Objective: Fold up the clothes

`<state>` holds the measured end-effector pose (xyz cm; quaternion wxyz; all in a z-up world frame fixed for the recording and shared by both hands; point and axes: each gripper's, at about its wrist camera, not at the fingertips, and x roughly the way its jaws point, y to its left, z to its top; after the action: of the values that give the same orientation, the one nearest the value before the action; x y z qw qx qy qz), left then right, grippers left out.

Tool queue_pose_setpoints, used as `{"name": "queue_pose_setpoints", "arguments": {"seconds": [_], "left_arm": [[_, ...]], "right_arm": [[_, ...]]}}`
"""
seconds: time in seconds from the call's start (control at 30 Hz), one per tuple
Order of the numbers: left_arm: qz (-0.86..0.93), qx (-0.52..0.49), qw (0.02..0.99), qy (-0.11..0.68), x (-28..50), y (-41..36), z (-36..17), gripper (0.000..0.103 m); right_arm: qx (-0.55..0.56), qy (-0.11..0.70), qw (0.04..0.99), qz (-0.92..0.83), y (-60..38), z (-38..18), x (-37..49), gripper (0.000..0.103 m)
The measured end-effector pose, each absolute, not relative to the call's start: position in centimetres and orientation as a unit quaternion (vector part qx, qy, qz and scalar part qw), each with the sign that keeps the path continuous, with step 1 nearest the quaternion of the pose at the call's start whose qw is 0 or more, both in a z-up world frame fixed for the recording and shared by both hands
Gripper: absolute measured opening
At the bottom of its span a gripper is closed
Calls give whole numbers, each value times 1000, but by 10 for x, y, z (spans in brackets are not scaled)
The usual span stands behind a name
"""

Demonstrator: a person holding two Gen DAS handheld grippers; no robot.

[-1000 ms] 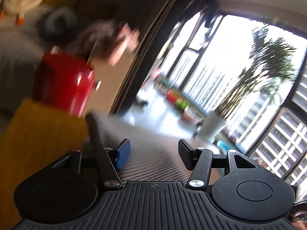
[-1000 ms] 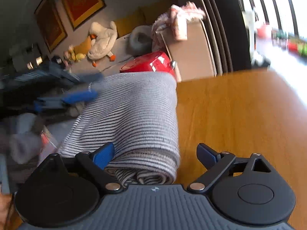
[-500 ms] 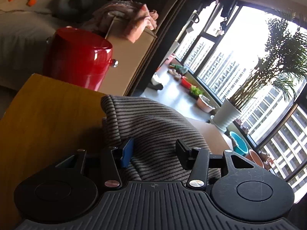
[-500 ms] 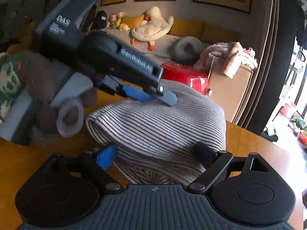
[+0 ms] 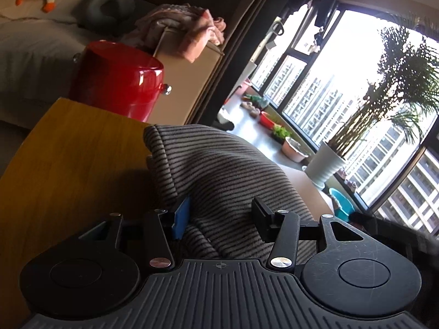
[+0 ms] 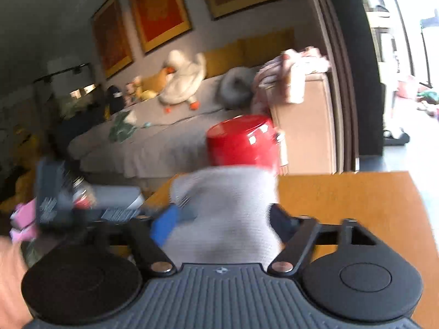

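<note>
A grey knit garment [image 5: 219, 170] with thin dark stripes lies folded in a thick bundle on the wooden table [image 5: 74, 148]. My left gripper [image 5: 221, 216] has its fingers on either side of a raised fold of the bundle and pinches it. In the right wrist view the same garment [image 6: 227, 208] is blurred; my right gripper [image 6: 222, 222] has its fingers against both sides of the bundle and squeezes it. The left gripper's body [image 6: 55, 192] shows blurred at the left of that view.
A red round container [image 5: 118, 82] stands just beyond the table's far edge, with a beige box [image 5: 189, 82] draped in pink cloth behind it. A grey sofa [image 6: 153, 142] with plush toys runs along the wall. Large windows and a potted palm [image 5: 329, 164] are to the right.
My right gripper has closed in on the bundle and swung to face the sofa and red container. My left gripper has narrowed onto the fold.
</note>
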<state>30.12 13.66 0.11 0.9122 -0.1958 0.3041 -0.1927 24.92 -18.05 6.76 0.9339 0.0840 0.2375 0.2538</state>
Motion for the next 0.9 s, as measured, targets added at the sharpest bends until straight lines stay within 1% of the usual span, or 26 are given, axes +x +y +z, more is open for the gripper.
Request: {"name": "queue_pose_setpoints", "arguments": {"seconds": [0.03, 0.17, 0.23, 0.27, 0.3, 0.37, 0.47, 0.53, 0.6, 0.7, 0.8, 0.9], "left_arm": [[-193, -196, 911, 306, 298, 136, 2, 54], [-197, -188, 911, 310, 293, 133, 3, 54], [-198, -185, 911, 311, 294, 134, 4, 54], [-198, -183, 911, 312, 294, 134, 4, 54], [-199, -177, 913, 310, 295, 133, 4, 54], [-200, -165, 916, 306, 295, 132, 3, 56], [-202, -155, 918, 303, 298, 130, 2, 60], [-203, -155, 919, 300, 302, 130, 1, 61], [-203, -158, 919, 298, 305, 131, 0, 62], [-202, -157, 920, 295, 307, 130, -1, 63], [-200, -150, 922, 297, 304, 129, -1, 63], [-182, -153, 923, 303, 302, 135, -2, 67]], "right_arm": [[78, 239, 934, 252, -176, 72, 260, 51], [51, 278, 919, 276, -129, 75, 327, 51], [34, 324, 911, 254, -107, 59, 362, 51], [18, 358, 904, 231, -97, 42, 377, 51], [0, 374, 902, 214, -90, 28, 385, 52], [-14, 358, 911, 204, -86, 22, 379, 53], [3, 333, 923, 195, -99, 31, 353, 57], [14, 308, 934, 182, -116, 37, 330, 74], [35, 300, 938, 170, -132, 35, 309, 75], [77, 317, 932, 156, -150, 19, 285, 75], [129, 324, 923, 163, -152, 0, 275, 70], [125, 323, 921, 176, -141, 0, 280, 68]]}}
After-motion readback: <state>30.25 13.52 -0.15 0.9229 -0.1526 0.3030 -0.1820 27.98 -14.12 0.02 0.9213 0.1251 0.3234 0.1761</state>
